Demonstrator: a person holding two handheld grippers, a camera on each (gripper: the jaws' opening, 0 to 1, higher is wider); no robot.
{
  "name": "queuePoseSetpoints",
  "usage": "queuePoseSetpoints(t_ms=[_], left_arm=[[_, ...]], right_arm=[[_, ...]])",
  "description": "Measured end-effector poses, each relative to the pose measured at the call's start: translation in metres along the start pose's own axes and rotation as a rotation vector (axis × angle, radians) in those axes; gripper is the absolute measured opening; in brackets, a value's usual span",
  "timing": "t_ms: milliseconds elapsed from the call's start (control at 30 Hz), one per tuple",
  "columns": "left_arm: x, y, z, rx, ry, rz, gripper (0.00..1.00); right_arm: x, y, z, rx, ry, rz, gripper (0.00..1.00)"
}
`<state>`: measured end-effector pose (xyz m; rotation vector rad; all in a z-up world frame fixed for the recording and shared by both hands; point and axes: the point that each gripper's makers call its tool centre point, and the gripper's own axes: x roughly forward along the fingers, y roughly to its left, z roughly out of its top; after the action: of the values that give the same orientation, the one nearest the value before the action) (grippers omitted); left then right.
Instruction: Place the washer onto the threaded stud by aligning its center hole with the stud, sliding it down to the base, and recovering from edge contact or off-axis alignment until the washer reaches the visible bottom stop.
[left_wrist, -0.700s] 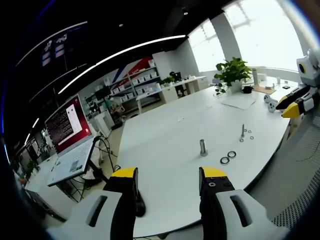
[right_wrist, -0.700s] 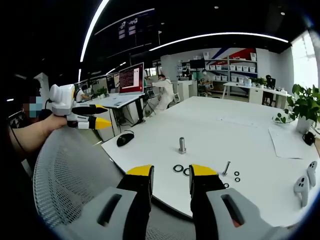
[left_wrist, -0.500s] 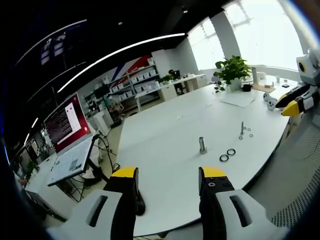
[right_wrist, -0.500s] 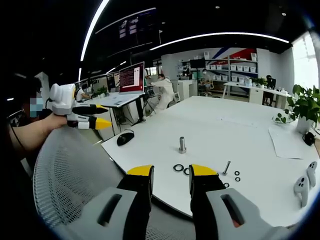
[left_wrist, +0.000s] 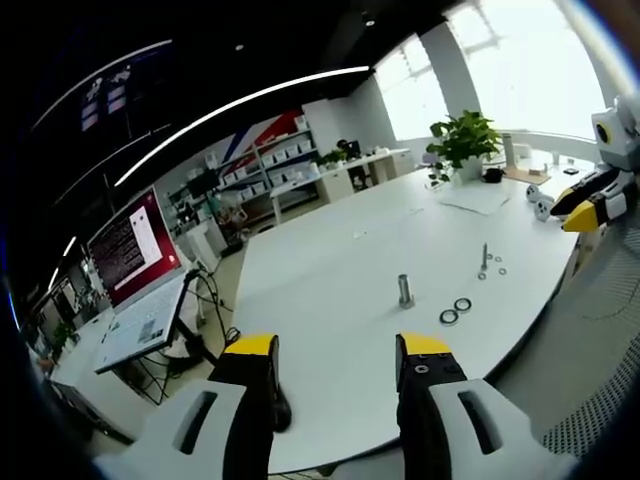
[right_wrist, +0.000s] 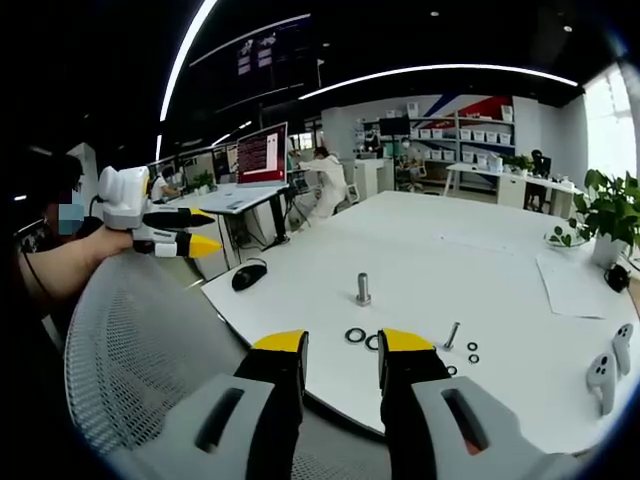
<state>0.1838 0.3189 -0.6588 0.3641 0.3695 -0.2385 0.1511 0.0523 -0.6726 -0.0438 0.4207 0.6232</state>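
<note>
Approach step, nothing grasped. Left gripper (left_wrist: 335, 352) and right gripper (right_wrist: 343, 344) both hang off the desk (right_wrist: 520, 270) edge, jaws parted, empty. Two dark washers (right_wrist: 356, 336) lie near that edge, just before the upright threaded stud (right_wrist: 364, 289). Next, likely: descend on one washer.

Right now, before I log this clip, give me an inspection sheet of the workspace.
Surface: white table, mostly bare.
Job's things: upright stud with no washer on it; two dark washers flat beside it.
Clutter: small bolt with small rings, mouse, papers, plant, white controller.
Grippers: left gripper open and empty; right gripper open and empty; both off the table edge.
Cables: some under the laptop stand.
Surroundings: office, shelves, mesh chair, people at desks.
</note>
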Motion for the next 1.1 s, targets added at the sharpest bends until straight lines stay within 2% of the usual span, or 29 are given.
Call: queuePoseSetpoints(t_ms=[200,333,433,467,600,667,767,900,967,1100], left_arm=[[-0.001,0.0,0.002,-0.003,-0.012,-0.001,0.43],[0.002,-0.009,-0.004,0.033,0.025,-0.049,0.43],[0.003,-0.015,-0.009,0.039,0.053,-0.074,0.43],[0.004,-0.016,-0.011,0.041,0.063,-0.08,0.43],[0.002,-0.016,-0.011,0.049,0.062,-0.081,0.42],[0.002,-0.015,-0.009,0.04,0.051,-0.075,0.42],[0.003,-0.018,-0.011,0.041,0.066,-0.091,0.44],[0.003,-0.02,-0.011,0.043,0.063,-0.105,0.5],[0.003,-0.019,-0.011,0.03,0.064,-0.105,0.5],[0.003,-0.024,-0.011,0.054,0.065,-0.129,0.49]], right_arm=[[0.0,-0.003,-0.002,0.003,0.013,-0.018,0.3],[0.0,-0.005,-0.001,0.006,0.005,-0.028,0.29],[0.001,-0.002,-0.017,0.031,0.099,-0.009,0.3],[0.0,-0.002,-0.018,0.035,0.107,-0.018,0.3],[-0.001,-0.006,-0.011,0.039,0.057,-0.04,0.3],[-0.001,-0.008,-0.013,0.044,0.07,-0.047,0.29],[-0.002,-0.011,-0.014,0.071,0.069,-0.065,0.29],[-0.001,-0.01,-0.016,0.072,0.077,-0.062,0.28],[-0.001,-0.009,-0.018,0.075,0.089,-0.053,0.27],[-0.001,-0.01,-0.017,0.085,0.08,-0.063,0.27]])
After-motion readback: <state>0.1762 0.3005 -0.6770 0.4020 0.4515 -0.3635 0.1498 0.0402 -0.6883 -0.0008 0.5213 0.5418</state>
